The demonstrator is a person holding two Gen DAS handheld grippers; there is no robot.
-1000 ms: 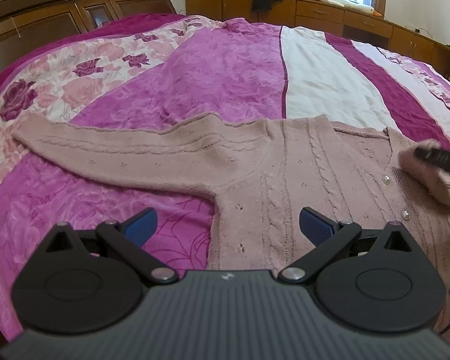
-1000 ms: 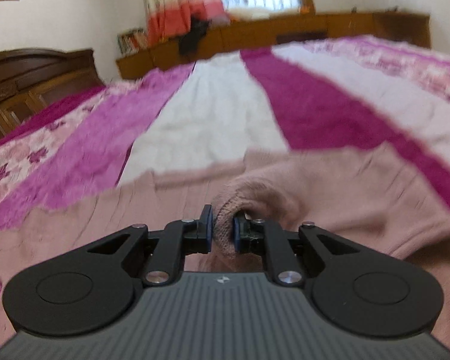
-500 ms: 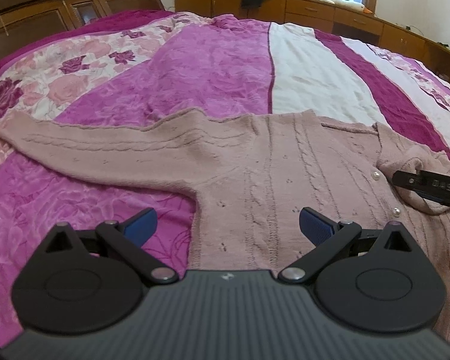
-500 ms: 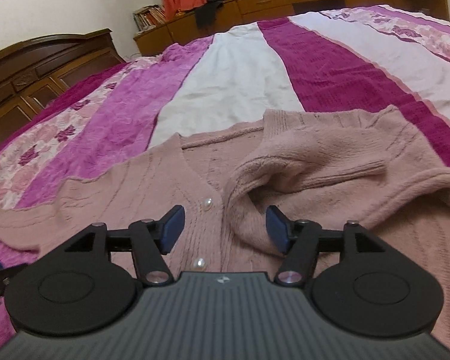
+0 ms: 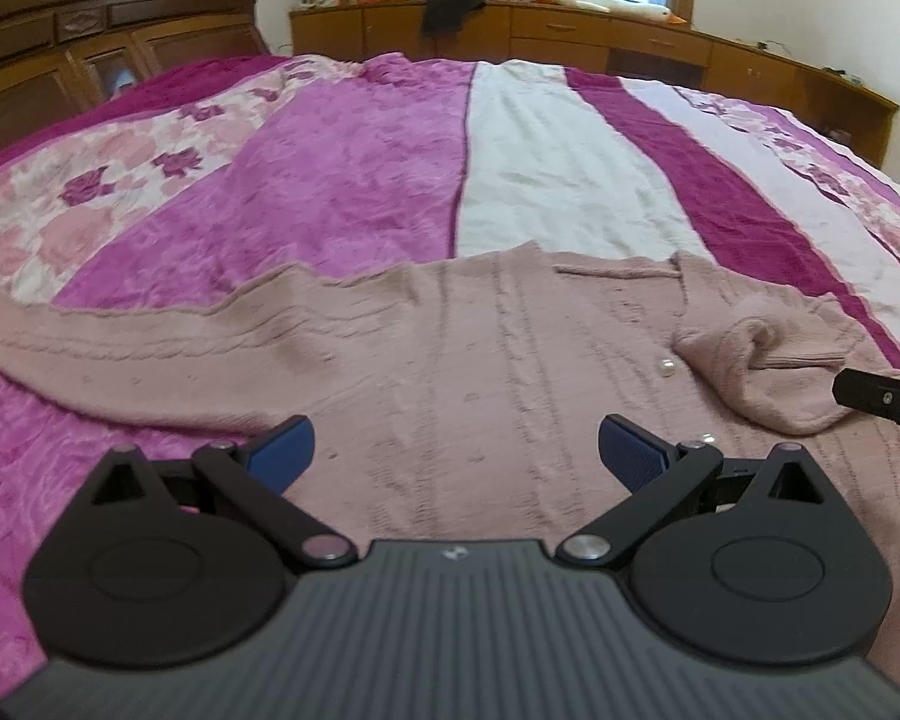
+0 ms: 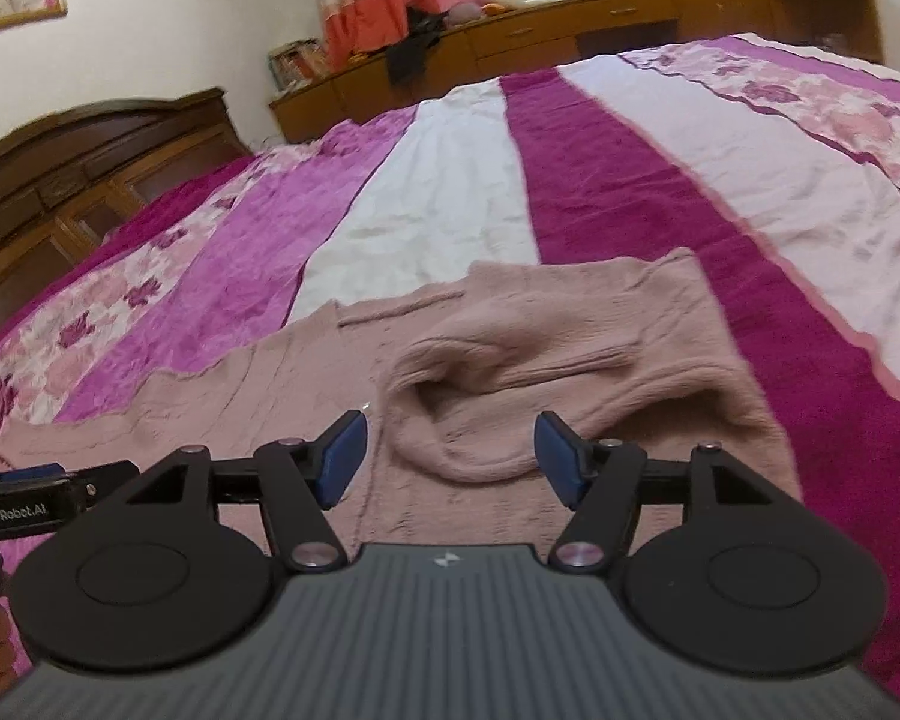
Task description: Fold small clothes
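Note:
A small dusty-pink knitted cardigan [image 5: 480, 360] with pearl buttons lies flat on the bed. Its left sleeve [image 5: 120, 342] stretches out to the left. Its right sleeve [image 5: 768, 372] is folded in over the chest, cuff open toward me; it also shows in the right wrist view [image 6: 510, 384]. My left gripper [image 5: 456, 453] is open and empty, low over the cardigan's body. My right gripper [image 6: 450, 456] is open and empty, just short of the folded sleeve's cuff. The right gripper's side shows at the right edge of the left wrist view [image 5: 882, 399].
The cardigan lies on a striped magenta, white and floral bedspread [image 5: 510, 168]. A dark wooden headboard [image 5: 90, 42] stands at the far left. A low wooden cabinet [image 5: 570, 42] with books and clothes runs along the far wall under the window.
My right gripper let go of the sleeve it held one second ago, opened and drew back. The sleeve now rests folded over the cardigan's chest. My left gripper moved forward and right over the body.

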